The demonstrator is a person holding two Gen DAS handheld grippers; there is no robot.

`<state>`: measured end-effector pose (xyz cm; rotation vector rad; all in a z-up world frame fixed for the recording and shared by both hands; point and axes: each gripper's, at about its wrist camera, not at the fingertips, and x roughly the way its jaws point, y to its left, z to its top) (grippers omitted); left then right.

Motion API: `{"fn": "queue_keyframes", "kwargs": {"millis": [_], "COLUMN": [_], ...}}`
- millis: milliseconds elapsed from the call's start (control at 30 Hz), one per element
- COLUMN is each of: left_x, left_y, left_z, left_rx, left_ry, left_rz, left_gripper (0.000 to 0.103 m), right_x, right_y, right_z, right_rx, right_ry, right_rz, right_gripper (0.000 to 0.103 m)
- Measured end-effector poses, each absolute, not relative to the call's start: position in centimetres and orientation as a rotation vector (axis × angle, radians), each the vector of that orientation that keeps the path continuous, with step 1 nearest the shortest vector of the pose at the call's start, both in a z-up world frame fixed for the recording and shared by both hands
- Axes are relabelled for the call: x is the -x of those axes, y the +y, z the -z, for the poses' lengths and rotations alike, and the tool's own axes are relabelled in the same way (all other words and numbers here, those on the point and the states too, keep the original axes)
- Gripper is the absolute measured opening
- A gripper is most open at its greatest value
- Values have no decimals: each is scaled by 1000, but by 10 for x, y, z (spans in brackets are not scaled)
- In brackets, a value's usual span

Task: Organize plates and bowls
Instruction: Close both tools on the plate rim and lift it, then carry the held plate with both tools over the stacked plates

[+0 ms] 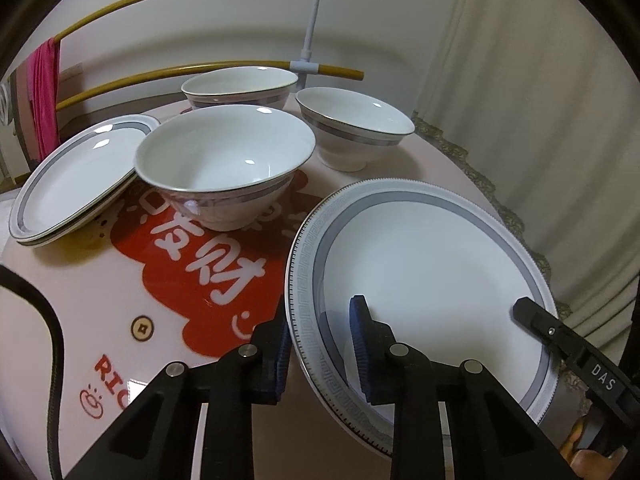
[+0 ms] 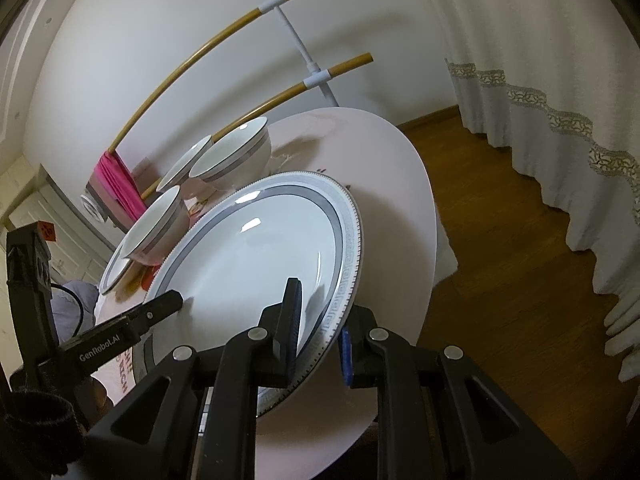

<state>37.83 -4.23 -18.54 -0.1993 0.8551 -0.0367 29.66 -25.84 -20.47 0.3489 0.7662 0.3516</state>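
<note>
A large white plate with a grey patterned rim point(image 1: 432, 264) is held above the round table. My left gripper point(image 1: 320, 360) is shut on its left rim, one finger under and one inside. My right gripper point(image 2: 318, 332) is shut on the plate's right rim point(image 2: 256, 256); its tip shows in the left wrist view point(image 1: 532, 312). Three white bowls with grey bands point(image 1: 224, 160) point(image 1: 240, 88) point(image 1: 352, 128) stand behind. Two stacked smaller plates point(image 1: 76, 180) lie at the left, the near bowl's rim close over their edge.
The table point(image 1: 132, 280) has a pink cover with a red printed patch. A rack with curved yellow bars point(image 1: 200, 0) and a pink cloth point(image 1: 44, 92) stands behind. Curtains point(image 2: 540, 120) and wooden floor point(image 2: 500, 240) are at the right.
</note>
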Motion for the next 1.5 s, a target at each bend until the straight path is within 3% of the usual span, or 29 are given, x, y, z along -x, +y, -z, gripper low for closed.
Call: {"fn": "queue_keyframes", "kwargs": {"millis": [667, 1500], "left_x": [-293, -208], "left_y": [-10, 94], "left_z": [158, 150], "left_rx": [203, 277], "left_ry": [799, 769], "left_rz": [40, -65], "left_gripper": [20, 20], "right_x": [-239, -211], "right_y": [-230, -127], "right_z": [195, 201], "right_rx": [-321, -218], "right_ry": [763, 816], "right_rz": [-368, -475], "right_gripper": [18, 21]}}
